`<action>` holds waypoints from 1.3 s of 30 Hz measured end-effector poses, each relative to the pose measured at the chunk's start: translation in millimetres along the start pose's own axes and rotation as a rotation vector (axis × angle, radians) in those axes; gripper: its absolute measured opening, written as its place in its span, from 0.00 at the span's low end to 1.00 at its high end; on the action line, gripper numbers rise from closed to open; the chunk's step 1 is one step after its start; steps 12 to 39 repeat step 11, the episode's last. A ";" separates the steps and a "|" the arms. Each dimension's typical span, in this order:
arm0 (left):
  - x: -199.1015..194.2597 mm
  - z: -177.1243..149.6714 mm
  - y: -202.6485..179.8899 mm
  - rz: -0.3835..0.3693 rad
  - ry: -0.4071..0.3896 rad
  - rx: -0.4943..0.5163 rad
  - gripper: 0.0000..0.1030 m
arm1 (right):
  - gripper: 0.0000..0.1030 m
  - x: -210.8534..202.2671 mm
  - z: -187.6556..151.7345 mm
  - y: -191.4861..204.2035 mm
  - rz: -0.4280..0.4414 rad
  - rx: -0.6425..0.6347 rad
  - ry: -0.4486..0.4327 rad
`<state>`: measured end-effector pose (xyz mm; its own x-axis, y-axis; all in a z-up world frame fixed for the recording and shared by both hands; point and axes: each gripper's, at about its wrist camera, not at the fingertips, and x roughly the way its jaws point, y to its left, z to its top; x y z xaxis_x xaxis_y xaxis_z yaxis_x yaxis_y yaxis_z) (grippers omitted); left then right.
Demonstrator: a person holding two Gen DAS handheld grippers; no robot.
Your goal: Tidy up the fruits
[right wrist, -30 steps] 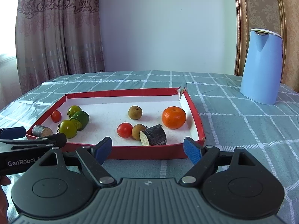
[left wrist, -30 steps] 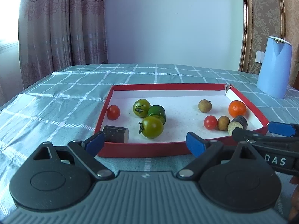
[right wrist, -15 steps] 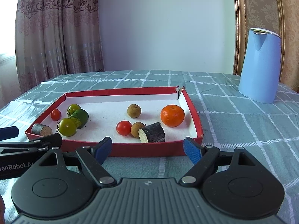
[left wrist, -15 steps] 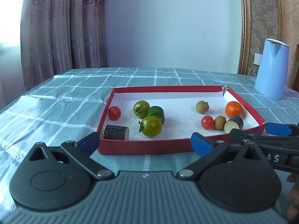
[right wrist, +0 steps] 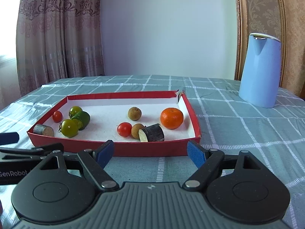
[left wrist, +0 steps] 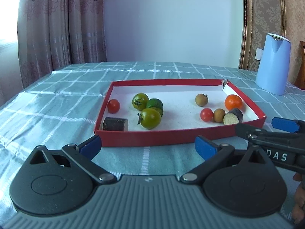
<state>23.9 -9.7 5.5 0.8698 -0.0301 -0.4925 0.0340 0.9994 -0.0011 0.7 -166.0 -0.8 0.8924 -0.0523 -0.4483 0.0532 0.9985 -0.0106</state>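
Every fruit is sitting inside the red tray (left wrist: 171, 141) on the bench (left wrist: 57, 103), and the spread is reading as two loose clusters with a bare strip of white floor between them. Whether that is a sorting already done or a mix waiting to be grouped, these views are not settling.

Toward the tray's left wall, a red cherry tomato (left wrist: 113, 106) is lying near the wall, with a dark cut stub (left wrist: 115, 124) in the near-left corner. Just right of those, two green tomatoes (left wrist: 140, 101) (left wrist: 150, 118) are pressing against a green lime (left wrist: 155, 105), likely leaning on one another so they are not rolling.

Toward the tray's right wall, a brown longan (left wrist: 201, 100) is sitting alone further back. Nearer the front wall, a second red cherry tomato (left wrist: 206, 114), another longan (left wrist: 219, 115) and a second dark cut stub (left wrist: 233, 116) are sitting in a close row, with an orange (left wrist: 233, 102) just behind them, near the right wall.

The left tongs (left wrist: 147, 146) are hovering just in front of the tray's near wall, level and pointing at its middle, spread wide and holding nothing. The right tongs (right wrist: 150, 150) are doing the same beside them, aimed at the tray's right half, also spread and carrying nothing. A blue jug (right wrist: 260, 70) is standing well right of the tray.
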 end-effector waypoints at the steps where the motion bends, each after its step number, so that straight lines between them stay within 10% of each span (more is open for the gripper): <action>1: -0.3 -0.5 -0.1 0.003 0.002 0.001 1.00 | 0.82 -0.1 0.0 0.4 -0.003 -0.005 -0.001; 39: -1.8 -5.6 -5.8 0.045 -0.029 0.059 1.00 | 0.82 1.5 -0.6 3.1 -0.009 -0.020 0.008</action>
